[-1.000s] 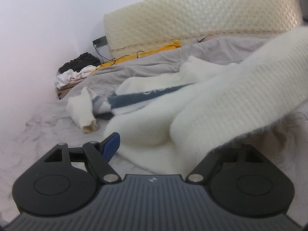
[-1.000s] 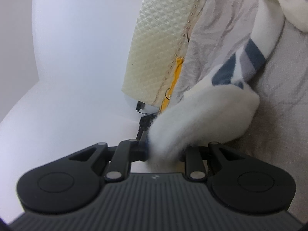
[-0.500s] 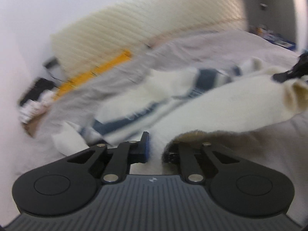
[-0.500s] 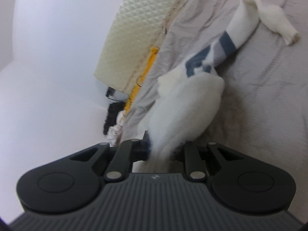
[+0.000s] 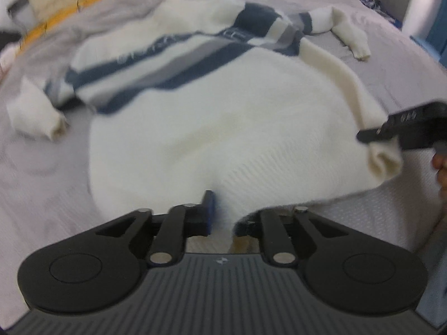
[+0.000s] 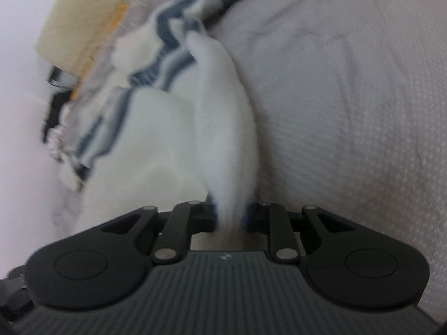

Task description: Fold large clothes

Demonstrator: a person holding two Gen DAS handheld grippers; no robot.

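Note:
A large white sweater (image 5: 218,117) with navy and grey chest stripes lies spread on the grey bed (image 5: 47,184), sleeves out to both sides. My left gripper (image 5: 226,217) is shut on the sweater's ribbed bottom hem near the middle. My right gripper (image 6: 229,215) is shut on the hem's right corner, and it also shows at the right edge of the left wrist view (image 5: 402,131). In the right wrist view the sweater (image 6: 223,128) runs away from the jaws as a raised ridge.
A cream quilted headboard (image 6: 75,25) and a yellow strip (image 5: 75,5) stand at the far end of the bed. Dark and white clothes (image 6: 56,128) are piled at the far left corner. Grey sheet (image 6: 349,106) stretches to the right of the sweater.
Both grippers have pulled the hem back toward me and lowered it. The sweater has gone from bunched and lifted to spread flat over the bed. The left gripper went from open to shut on the hem.

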